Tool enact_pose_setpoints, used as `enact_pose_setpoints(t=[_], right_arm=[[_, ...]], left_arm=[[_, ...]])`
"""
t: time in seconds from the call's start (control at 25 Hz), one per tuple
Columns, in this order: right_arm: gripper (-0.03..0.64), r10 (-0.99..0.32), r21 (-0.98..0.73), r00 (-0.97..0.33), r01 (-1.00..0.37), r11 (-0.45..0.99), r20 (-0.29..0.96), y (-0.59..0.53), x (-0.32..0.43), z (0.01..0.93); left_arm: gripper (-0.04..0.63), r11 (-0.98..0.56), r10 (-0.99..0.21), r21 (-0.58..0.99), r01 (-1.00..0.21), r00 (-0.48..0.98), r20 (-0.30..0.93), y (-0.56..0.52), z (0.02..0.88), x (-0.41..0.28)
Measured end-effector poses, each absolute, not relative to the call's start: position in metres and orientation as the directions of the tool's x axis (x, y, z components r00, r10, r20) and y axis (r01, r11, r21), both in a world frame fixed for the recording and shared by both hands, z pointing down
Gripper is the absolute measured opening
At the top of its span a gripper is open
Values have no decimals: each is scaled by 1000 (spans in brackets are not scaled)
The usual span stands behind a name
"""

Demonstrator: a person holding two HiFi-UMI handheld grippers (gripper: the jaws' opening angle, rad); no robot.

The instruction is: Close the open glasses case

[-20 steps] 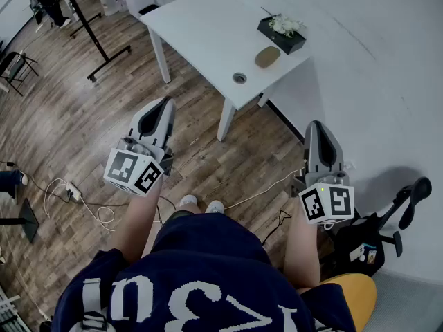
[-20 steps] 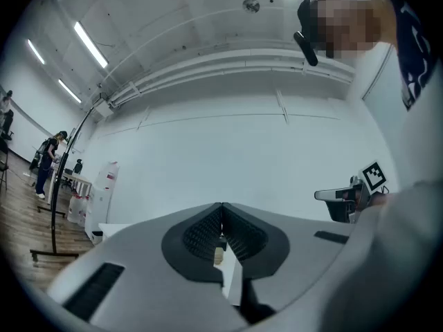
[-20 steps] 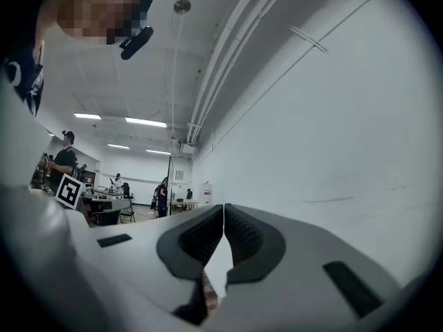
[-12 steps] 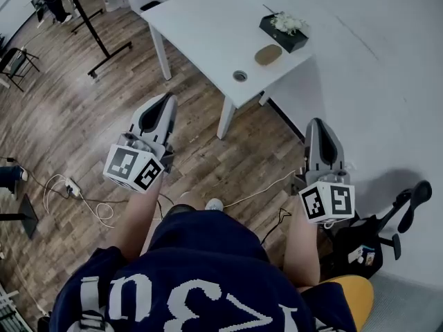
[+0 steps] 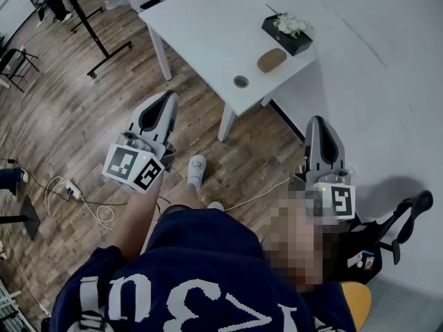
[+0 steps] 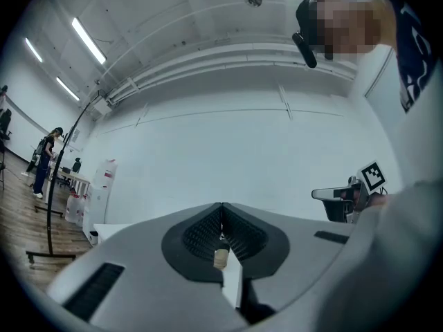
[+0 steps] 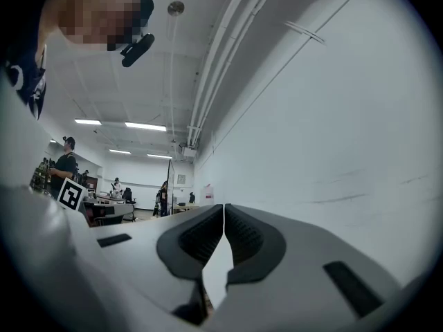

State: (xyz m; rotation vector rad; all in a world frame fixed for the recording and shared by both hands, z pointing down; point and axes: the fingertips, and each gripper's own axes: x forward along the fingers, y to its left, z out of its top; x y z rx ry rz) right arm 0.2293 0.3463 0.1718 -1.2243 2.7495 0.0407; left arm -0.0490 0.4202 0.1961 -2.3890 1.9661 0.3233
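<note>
A brown oval glasses case (image 5: 271, 59) lies flat on the white table (image 5: 201, 30), near its right end; from here I cannot tell whether its lid is up. Both grippers hang well short of the table, over the wood floor. My left gripper (image 5: 168, 97) is shut and empty, pointing toward the table's near edge. My right gripper (image 5: 316, 121) is also shut and empty, close to the white wall. In the left gripper view the jaws (image 6: 221, 207) meet at the tip; in the right gripper view the jaws (image 7: 223, 207) are pressed together too.
A black box of white flowers (image 5: 286, 32) stands behind the case, and a round cable hole (image 5: 241, 81) sits near the table's front edge. Cables (image 5: 83, 200) trail over the floor at left. A black stand (image 5: 97, 43) is far left, and black gear (image 5: 387, 223) lies by the wall at right.
The person has stepped forward: a white shoe now shows ahead of the body, and the table sits a little lower and nearer in view. Both grippers keep their places and stay shut.
</note>
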Motion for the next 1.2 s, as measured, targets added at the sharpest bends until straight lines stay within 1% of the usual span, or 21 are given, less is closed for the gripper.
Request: enact_pose_setpoints(t=[0.32,0.52,0.68,0.92,1.04,1.2], right_arm=[[29,-779,-17,-612,-785,619,-138,274,198,165],[29,-789,-28,-580,-802,597,-203,233,172,148],[28,-793,-44,-568,-806,590,-221,206,152,146],[28,-820,23,-479,-867,498,-314,184,142,131],[28,-837,12,-454,-881,473,-307,170,143,133],[28,-833,-10,-458,-875,484,-311,151,146,137]], left_arm=[[14,-259,-952,107,-960,235,-195,330,191,-82],[14,-320,-931,83,-944,297,-214,265,178,-108],[14,-373,-911,71,-925,351,-215,219,175,-124],[14,-439,-883,49,-897,421,-206,170,175,-133],[14,-456,-875,48,-889,438,-205,154,179,-134],[14,-470,-872,74,-879,450,-191,129,190,-129]])
